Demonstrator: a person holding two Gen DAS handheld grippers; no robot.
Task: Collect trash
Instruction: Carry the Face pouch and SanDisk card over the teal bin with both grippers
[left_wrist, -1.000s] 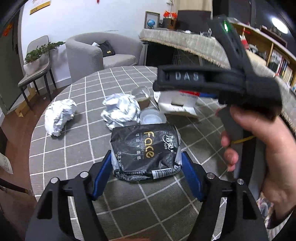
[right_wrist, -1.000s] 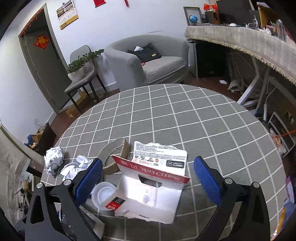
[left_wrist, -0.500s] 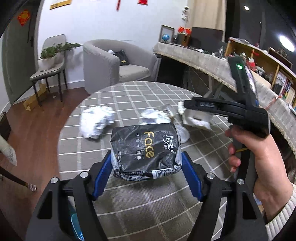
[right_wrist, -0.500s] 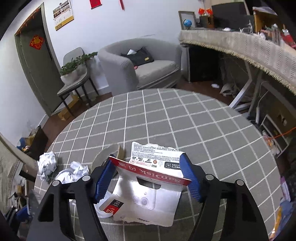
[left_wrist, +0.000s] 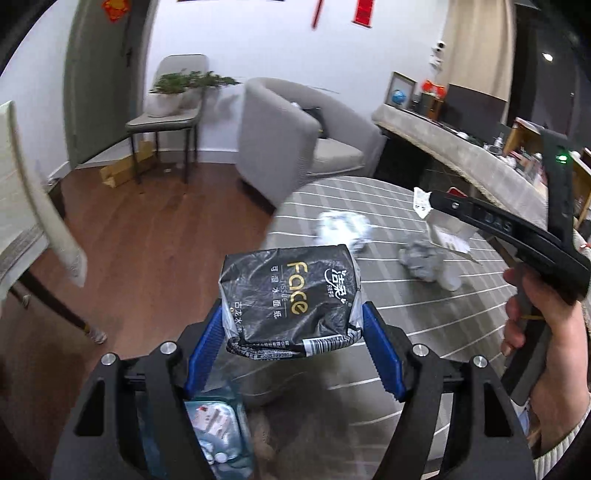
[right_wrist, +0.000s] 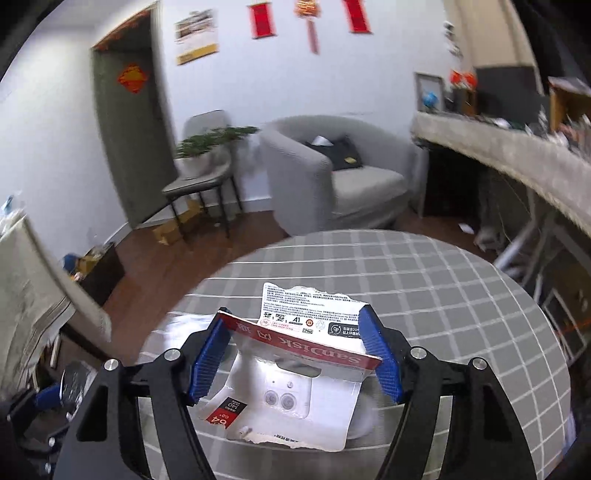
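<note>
My left gripper (left_wrist: 293, 332) is shut on a black "Face" tissue pack (left_wrist: 290, 295), held in the air past the round table's left edge. My right gripper (right_wrist: 295, 347) is shut on a torn SanDisk card package (right_wrist: 295, 369), lifted above the grey checked tablecloth (right_wrist: 424, 288). In the left wrist view the right gripper (left_wrist: 517, 236) shows at the right with the package (left_wrist: 447, 229) in it. Two crumpled paper balls (left_wrist: 343, 229) (left_wrist: 424, 258) lie on the table.
A bin with a clear bag holding trash (left_wrist: 218, 428) sits below the left gripper. A grey armchair (right_wrist: 332, 177) and a chair with a plant (right_wrist: 203, 166) stand beyond the table. A long desk (right_wrist: 517, 155) runs along the right.
Both grippers rose and swung left with their loads. The right gripper closed on the SanDisk package and lifted it. The left gripper carried the tissue pack off the table over the bin.
</note>
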